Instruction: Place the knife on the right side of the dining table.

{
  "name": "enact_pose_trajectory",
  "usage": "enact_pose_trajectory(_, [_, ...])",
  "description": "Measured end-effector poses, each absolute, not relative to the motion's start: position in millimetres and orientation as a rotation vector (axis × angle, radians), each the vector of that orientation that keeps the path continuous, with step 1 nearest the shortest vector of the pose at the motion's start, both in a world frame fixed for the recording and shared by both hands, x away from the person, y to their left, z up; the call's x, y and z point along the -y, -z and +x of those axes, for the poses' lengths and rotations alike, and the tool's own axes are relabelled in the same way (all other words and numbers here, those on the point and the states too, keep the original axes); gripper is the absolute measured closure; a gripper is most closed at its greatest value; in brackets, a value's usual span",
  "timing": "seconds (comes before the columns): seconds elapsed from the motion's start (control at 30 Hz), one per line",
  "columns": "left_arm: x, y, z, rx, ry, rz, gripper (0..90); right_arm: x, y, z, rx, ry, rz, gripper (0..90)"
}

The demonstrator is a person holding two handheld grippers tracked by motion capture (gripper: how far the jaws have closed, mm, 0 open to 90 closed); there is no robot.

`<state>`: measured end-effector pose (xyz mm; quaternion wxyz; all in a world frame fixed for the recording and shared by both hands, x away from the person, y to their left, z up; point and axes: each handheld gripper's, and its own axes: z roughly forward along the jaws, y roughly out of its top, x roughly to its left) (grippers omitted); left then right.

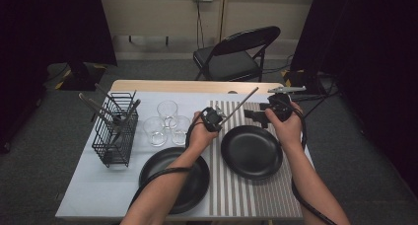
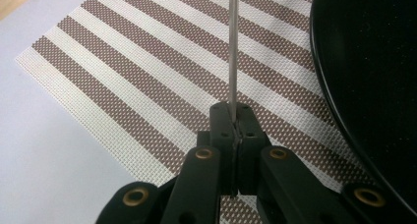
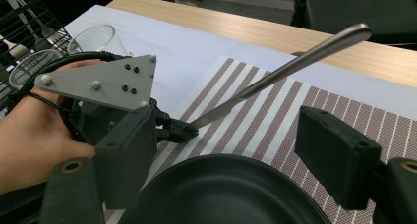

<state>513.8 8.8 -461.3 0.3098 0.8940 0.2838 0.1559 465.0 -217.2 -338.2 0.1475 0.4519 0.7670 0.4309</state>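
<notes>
My left gripper [image 1: 219, 120] is shut on the blade end of a metal table knife [image 1: 241, 104]. Its handle slants up and away over the striped placemat [image 1: 286, 185]. In the left gripper view the knife [image 2: 233, 47] runs straight out from the closed jaws of the left gripper [image 2: 235, 121], edge-on. My right gripper [image 1: 254, 115] stands open at the far rim of a black plate [image 1: 251, 151], with nothing between its jaws. In the right gripper view the right gripper [image 3: 233, 150] faces the knife [image 3: 285, 69] and the left gripper [image 3: 184, 130] over the plate [image 3: 221, 194].
A second black plate [image 1: 175, 178] lies at the near left. Three clear glasses [image 1: 167, 109] stand behind it. A black wire rack [image 1: 116, 129] with several utensils is at the far left. A folding chair [image 1: 236, 55] stands beyond the table.
</notes>
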Motion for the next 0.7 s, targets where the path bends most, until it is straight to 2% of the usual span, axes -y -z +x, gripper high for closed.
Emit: enact_pose_trajectory(0.7, [-10.2,462.0,513.7,-0.749,-0.408,2.353,88.9,220.0,342.6,461.2,-2.211,-1.242,1.311,23.0])
